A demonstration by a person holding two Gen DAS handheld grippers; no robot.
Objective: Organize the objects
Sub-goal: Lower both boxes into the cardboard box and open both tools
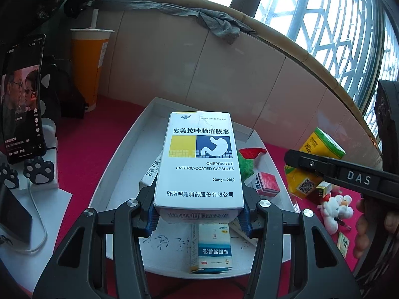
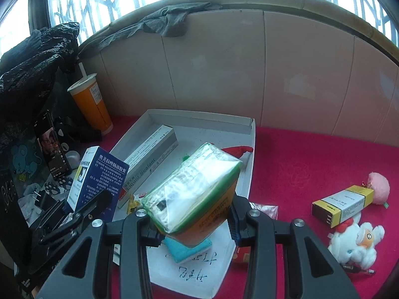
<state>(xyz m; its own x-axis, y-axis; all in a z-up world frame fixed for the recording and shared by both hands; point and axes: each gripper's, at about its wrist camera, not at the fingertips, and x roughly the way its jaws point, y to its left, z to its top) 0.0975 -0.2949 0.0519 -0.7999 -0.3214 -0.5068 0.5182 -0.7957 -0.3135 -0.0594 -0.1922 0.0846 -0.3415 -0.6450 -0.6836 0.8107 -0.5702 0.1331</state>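
Observation:
My left gripper (image 1: 199, 214) is shut on a white omeprazole capsule box (image 1: 199, 159), held lengthwise above the white cardboard tray (image 1: 119, 174). My right gripper (image 2: 194, 229) is shut on a plastic-wrapped yellow, green and orange pack (image 2: 194, 189), tilted over the tray's (image 2: 247, 174) right half. In the right wrist view the omeprazole box (image 2: 97, 177) stands at the left, with a left finger (image 2: 92, 206) under it. The left wrist view has the pack (image 1: 321, 147) at the right behind a right finger (image 1: 336, 172).
The tray holds a long Liquid Sealant box (image 2: 149, 159), a teal box (image 2: 184, 249), a small red box (image 1: 268, 183) and a red-green plush (image 1: 247, 164). On the red cloth lie a yellow-black box (image 2: 341, 204), a white plush (image 2: 354, 244) and a pink pompom (image 2: 379, 186). An orange drink cup (image 1: 87, 69) and a phone (image 1: 22, 99) stand left.

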